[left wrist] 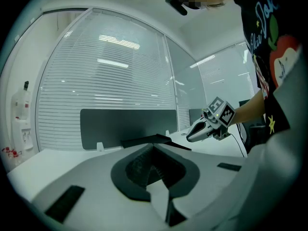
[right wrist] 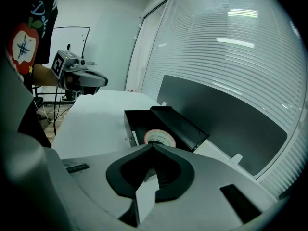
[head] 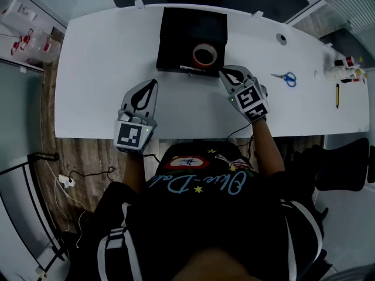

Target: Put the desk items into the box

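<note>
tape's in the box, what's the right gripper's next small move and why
Probably swing the right gripper toward the blue-handled scissors, opening its jaws: it is shut and empty beside the black box, and the scissors are the nearest item left out.

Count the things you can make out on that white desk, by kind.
Grey claws: 2, left claw, right claw
Black open box: 1
Red-and-white tape roll in the box: 1
Blue-handled scissors: 1
Yellow pen-like stick: 1
Total: 6; right-edge clutter too small to sort.
</note>
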{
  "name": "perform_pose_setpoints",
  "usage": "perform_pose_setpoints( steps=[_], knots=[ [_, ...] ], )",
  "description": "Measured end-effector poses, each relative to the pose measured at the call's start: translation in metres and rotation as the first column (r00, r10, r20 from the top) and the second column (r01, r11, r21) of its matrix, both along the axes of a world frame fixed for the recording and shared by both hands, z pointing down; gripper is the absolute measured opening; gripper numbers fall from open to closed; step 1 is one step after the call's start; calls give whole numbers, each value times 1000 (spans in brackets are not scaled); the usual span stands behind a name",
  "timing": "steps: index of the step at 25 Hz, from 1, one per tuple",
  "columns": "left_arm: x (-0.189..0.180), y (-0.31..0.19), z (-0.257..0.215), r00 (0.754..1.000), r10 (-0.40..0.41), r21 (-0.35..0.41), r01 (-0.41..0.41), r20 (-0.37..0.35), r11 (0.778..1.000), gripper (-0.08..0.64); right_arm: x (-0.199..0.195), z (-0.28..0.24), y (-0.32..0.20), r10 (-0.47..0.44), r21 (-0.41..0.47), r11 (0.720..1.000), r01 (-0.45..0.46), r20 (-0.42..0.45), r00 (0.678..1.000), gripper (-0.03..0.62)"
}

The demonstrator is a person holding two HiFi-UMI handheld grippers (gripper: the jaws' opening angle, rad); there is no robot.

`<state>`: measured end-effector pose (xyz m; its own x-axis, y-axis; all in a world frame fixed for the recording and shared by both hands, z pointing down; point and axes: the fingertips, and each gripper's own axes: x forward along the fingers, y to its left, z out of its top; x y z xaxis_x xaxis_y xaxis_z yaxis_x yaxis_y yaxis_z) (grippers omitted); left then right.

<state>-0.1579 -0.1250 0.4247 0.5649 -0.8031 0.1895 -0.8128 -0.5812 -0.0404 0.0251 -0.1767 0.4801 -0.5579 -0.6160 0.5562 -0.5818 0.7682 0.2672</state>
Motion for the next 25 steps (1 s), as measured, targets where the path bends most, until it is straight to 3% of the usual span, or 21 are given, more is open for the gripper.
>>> perform_pose_setpoints(
  steps=[25],
  knots=[
    [76,-17,-4,999,34,-7,-34,19,999,-5,79,-1,-8,47,-11,999,-47,47,998,-3]
  ],
)
